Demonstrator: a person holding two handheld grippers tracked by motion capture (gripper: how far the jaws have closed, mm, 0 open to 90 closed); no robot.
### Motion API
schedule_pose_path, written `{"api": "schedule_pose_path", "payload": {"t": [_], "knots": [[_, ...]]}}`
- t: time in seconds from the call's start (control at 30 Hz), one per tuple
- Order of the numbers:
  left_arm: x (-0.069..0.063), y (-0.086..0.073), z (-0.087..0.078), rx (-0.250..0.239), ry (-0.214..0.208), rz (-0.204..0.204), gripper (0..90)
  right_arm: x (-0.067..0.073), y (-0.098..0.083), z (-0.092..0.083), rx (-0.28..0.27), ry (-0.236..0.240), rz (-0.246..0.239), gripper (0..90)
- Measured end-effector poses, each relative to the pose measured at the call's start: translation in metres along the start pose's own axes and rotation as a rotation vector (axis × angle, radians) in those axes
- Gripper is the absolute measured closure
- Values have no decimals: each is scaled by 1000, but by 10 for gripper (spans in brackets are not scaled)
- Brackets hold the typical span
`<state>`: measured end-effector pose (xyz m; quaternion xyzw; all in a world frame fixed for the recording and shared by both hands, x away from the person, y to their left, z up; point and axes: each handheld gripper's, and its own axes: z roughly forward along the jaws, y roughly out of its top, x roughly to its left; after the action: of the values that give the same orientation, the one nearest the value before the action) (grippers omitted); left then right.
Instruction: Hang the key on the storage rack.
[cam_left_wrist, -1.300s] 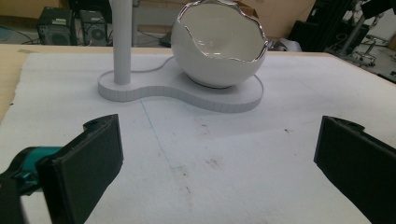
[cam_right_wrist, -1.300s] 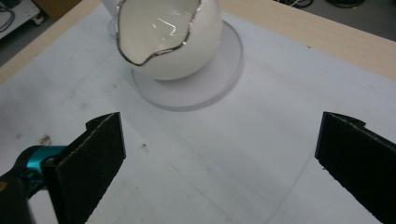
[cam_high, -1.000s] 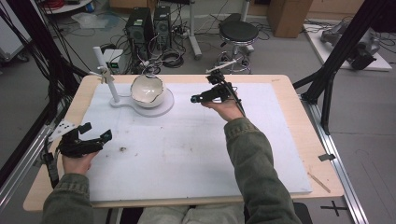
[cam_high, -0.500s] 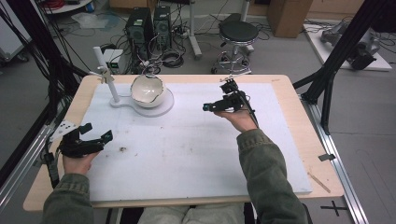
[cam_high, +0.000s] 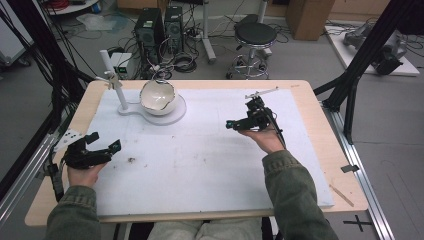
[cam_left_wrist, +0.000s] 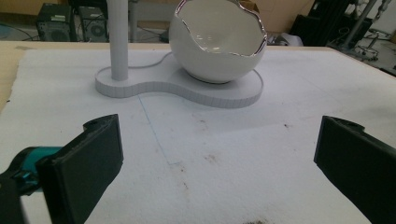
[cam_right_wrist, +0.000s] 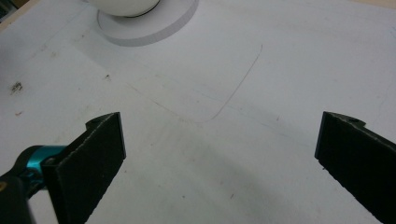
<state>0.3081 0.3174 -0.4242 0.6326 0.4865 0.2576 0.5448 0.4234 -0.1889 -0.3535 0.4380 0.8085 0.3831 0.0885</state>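
The left gripper (cam_high: 102, 144) sits low at the near left of the counter (cam_high: 310, 95), fingers (cam_left_wrist: 88, 158) spread wide with nothing between them. The right gripper (cam_high: 231, 123) hangs over the white mat (cam_high: 200, 160) right of centre, its fingers (cam_right_wrist: 93, 149) just as wide and empty. At the far left a cracked-egg bowl (cam_high: 158, 96) rests on a white base (cam_high: 172, 116) beside an upright post (cam_high: 114, 82). A dark smudge (cam_high: 131, 160) marks the mat near the left gripper.
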Motion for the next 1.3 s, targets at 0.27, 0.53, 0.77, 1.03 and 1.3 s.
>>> {"api": "schedule_pose_path", "payload": {"t": [0.27, 0.53, 0.77, 1.03, 1.3], "knots": [[1, 0, -1, -3, -2, -3, 17, 1, -15, -8, -27, -2, -3, 7], [0, 0, -1, 3, -2, 2, 17, -4, -33, -10, -20, -14, 17, 7], [0, 0, -1, 5, 0, 6, 17, -10, -46, -13, -24, -26, 23, 7], [0, 0, -2, 4, 2, 9, 17, -15, -61, -20, -36, -43, 41, 8], [-2, 0, -3, 8, 2, 13, 17, -21, -73, -28, -67, -94, 54, 7]]}}
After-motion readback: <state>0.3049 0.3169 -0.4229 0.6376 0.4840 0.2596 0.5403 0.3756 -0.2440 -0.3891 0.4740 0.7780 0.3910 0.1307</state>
